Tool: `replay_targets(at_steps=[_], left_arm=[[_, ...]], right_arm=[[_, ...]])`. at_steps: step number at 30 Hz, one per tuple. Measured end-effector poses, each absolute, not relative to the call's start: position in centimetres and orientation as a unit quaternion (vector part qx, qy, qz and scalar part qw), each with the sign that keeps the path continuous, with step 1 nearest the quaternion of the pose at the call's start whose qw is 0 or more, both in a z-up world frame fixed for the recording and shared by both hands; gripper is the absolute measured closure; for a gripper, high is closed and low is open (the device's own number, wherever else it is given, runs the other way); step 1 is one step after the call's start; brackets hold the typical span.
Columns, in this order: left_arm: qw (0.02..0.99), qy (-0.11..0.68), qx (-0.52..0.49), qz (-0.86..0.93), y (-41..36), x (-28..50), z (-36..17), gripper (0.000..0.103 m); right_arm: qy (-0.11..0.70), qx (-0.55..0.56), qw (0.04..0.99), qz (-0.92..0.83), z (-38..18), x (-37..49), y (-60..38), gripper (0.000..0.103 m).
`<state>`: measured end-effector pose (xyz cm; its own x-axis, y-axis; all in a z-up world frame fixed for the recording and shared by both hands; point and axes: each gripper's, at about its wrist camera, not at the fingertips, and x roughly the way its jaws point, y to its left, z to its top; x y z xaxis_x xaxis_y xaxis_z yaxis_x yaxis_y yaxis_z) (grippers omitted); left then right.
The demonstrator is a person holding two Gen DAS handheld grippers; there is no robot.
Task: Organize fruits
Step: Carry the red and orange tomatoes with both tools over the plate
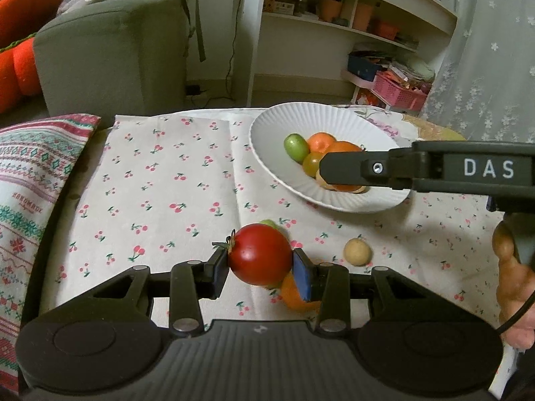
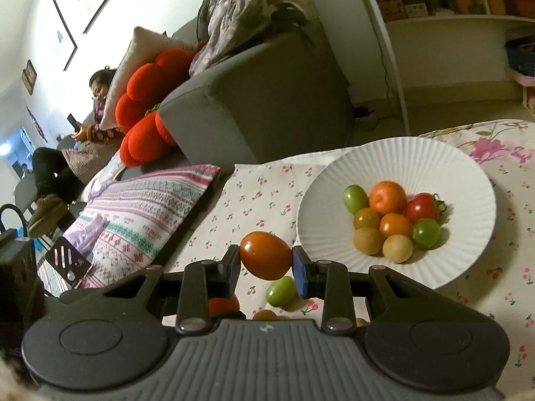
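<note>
Jaws of both grippers hold fruit, the left gripper (image 1: 260, 269) a red tomato (image 1: 259, 254), the right gripper (image 2: 265, 269) an orange-brown tomato (image 2: 265, 255); next, I judge, carry each to the white plate (image 2: 468, 180) and release.

The desk (image 1: 160, 173) is covered by a white cloth (image 2: 267, 187) printed with small cherries. On the cloth are set a white ribbed plate (image 2: 418, 157), a small tan fruit (image 1: 357, 251), a green fruit (image 2: 281, 290) and an orange fruit (image 1: 296, 295). A striped patterned cushion (image 1: 30, 180) is seen at the desk's left edge.
</note>
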<state>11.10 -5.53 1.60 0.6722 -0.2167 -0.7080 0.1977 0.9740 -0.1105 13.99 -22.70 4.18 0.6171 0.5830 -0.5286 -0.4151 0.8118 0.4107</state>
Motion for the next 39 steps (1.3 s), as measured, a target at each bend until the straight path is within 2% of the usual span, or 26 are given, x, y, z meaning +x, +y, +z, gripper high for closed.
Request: replay_targets(at_steps=[13, 23, 39], left_arm=[[0.925, 0.357, 0.008, -0.131, -6.9, 11.9, 3.3, 0.074], [0.925, 0.349, -0.009, -0.148, -7.7, 16.4, 4.3, 0.074], [0.901, 0.384, -0.077, -0.184, -11.4, 27.3, 2.3, 0.074]], right_arm=[[0.318, 0.15, 0.904, 0.244, 4.7, 14.5, -25.9, 0.073], [0.311, 0.186, 0.916, 0.171, 4.1, 17.3, -30.8, 0.073], [0.287, 0.07, 0.943, 0.153, 1.2, 22.1, -29.2, 0.073]])
